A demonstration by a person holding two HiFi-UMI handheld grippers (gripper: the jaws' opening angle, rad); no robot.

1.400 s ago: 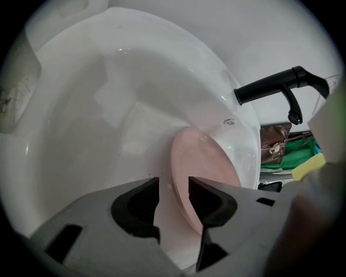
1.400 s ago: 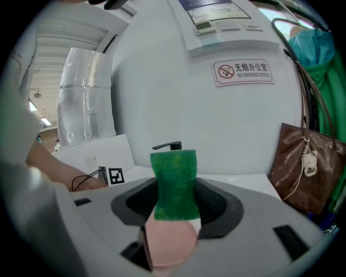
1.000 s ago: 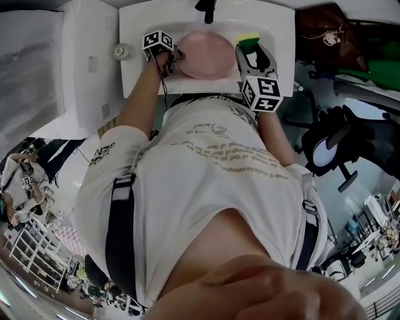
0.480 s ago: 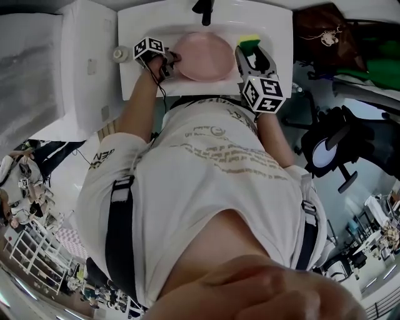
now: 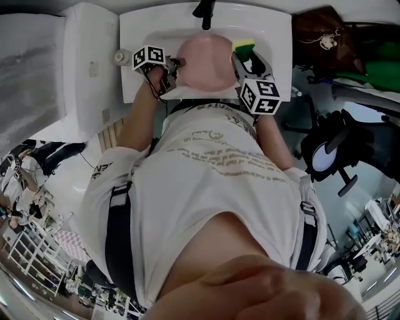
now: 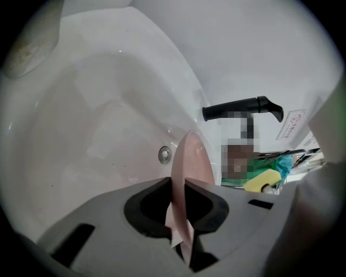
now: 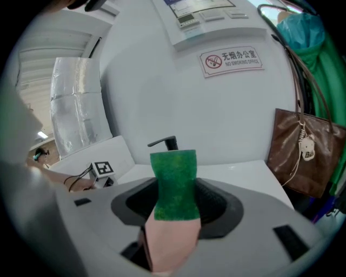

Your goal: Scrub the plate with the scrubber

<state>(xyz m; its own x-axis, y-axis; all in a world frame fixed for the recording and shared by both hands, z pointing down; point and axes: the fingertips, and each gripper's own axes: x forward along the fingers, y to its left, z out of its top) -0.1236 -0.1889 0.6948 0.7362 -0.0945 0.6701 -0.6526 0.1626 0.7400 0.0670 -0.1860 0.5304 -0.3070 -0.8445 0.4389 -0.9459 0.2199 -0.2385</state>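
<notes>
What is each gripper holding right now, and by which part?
The left gripper pinches the plate by its rim, edge-on. The right gripper clamps the scrubber by its sides, with its green end sticking out forward.

White sink (image 5: 275, 34), black faucet (image 5: 205, 11) on its rim.

Person, viewed from above: white short-sleeved T-shirt (image 5: 212, 169) with pale gold lettering (image 5: 225, 153); two black harness straps (image 5: 119, 237). Left gripper (image 5: 175, 62) and right gripper (image 5: 249, 55): grey bodies, dark-lined jaws, each carrying a white cube (image 5: 258, 95) with black square markers; thin black cable (image 5: 164, 92) on the left.
</notes>
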